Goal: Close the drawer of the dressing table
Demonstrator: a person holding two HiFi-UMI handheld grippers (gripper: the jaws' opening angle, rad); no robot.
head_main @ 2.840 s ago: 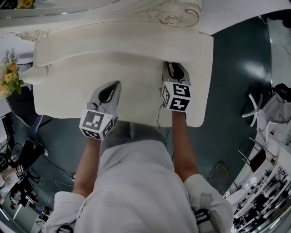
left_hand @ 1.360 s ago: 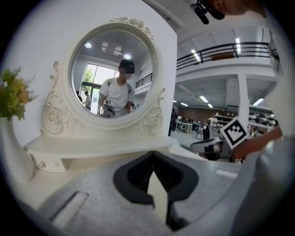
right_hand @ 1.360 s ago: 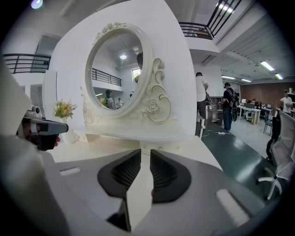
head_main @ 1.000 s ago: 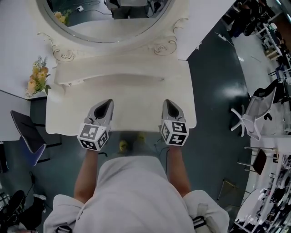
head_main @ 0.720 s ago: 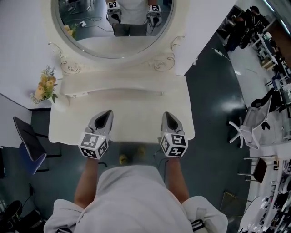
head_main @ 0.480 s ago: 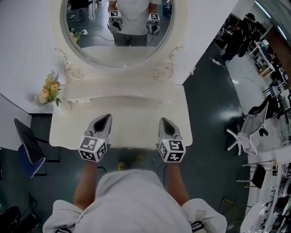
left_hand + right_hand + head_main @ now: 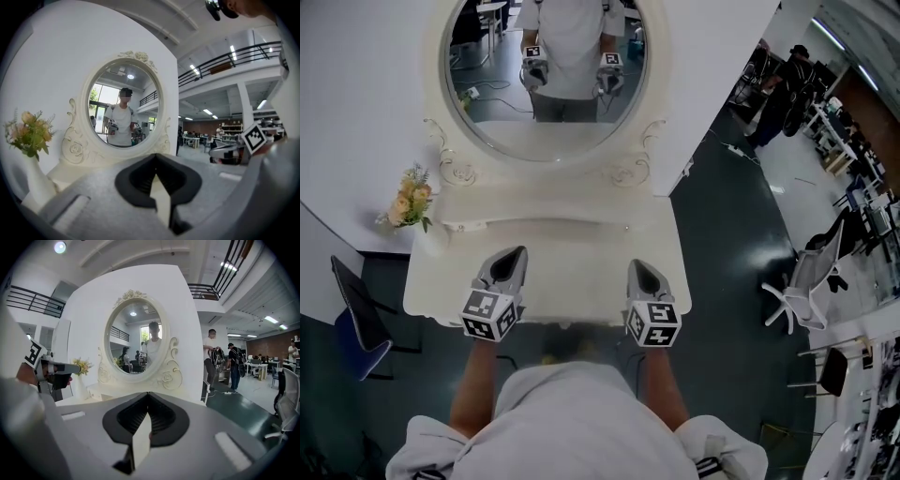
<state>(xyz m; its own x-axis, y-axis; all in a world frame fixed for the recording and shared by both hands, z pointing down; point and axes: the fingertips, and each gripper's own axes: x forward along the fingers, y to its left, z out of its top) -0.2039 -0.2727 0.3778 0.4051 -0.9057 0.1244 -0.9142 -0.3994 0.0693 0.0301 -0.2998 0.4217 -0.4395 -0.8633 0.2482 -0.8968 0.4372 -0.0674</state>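
Dressing table (image 7: 567, 267) in cream, set against a white wall under its oval mirror (image 7: 546, 75), fills the head view. Its drawer is not in sight. Nothing juts past the front edge, where the drawer front would run left to right beneath the top, so it is judged either pushed home or hidden under the overhang. The person stands square to that edge, reflected in the mirror with both tools raised.

The left gripper (image 7: 516, 253) and right gripper (image 7: 637, 268) hover over the front part of the tabletop, on either side of its middle and pointing at the mirror. Each gripper view shows the jaws pressed together with nothing held between them.

The drawer front would lie below the grippers and back toward the person, about equally near to each, so any further push would mean dropping below the tabletop first. A small vase of flowers (image 7: 412, 202) stands at the table's far left corner, well apart from both tools.
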